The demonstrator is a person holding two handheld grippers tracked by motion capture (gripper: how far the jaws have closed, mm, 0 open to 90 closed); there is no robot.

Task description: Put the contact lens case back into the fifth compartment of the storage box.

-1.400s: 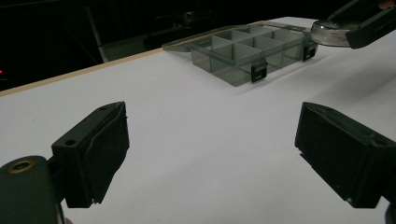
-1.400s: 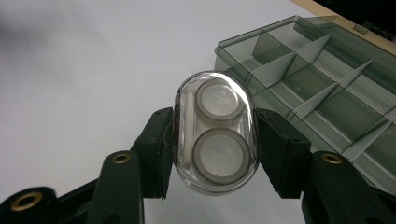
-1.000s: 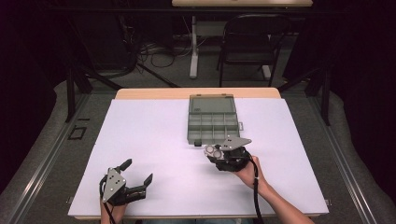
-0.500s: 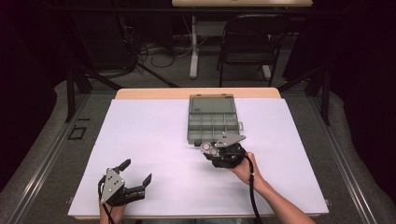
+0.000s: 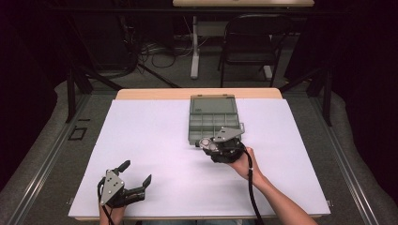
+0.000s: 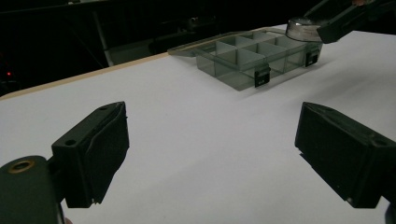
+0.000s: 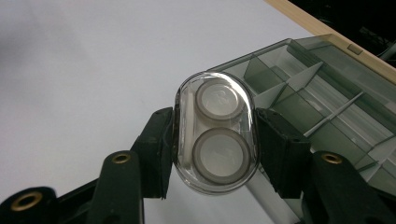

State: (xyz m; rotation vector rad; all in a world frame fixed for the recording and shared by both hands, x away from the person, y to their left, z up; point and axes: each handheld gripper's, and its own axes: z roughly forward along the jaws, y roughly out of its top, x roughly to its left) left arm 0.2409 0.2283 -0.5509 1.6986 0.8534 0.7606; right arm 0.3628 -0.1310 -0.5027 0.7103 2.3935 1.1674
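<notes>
The compartment box (image 5: pixel 212 121) is taken as the landmark throughout. Well to the left of it and nearer the person, the left gripper (image 5: pixel 136 180) is held low over the white table (image 5: pixel 155 136) with its jaws spread wide and nothing between them; in its own view the jaws frame bare table, with the box far beyond. At the near edge of the box, the right gripper (image 5: pixel 206 143) is seen with its jaws clamped on a clear oval case (image 7: pixel 215 132) holding two round discs. The case is gripped only across its smooth, curved sides, so a slip or a twist out of the jaws may be judged the main risk, and it could be dropped outside a compartment. The upright dividers (image 7: pixel 299 77) and the near wall of the box stand in the way of any lowering; a tilted case could catch on them. Behind the box, a chair (image 5: pixel 248 42) and cables are seen, well apart from the work
</notes>
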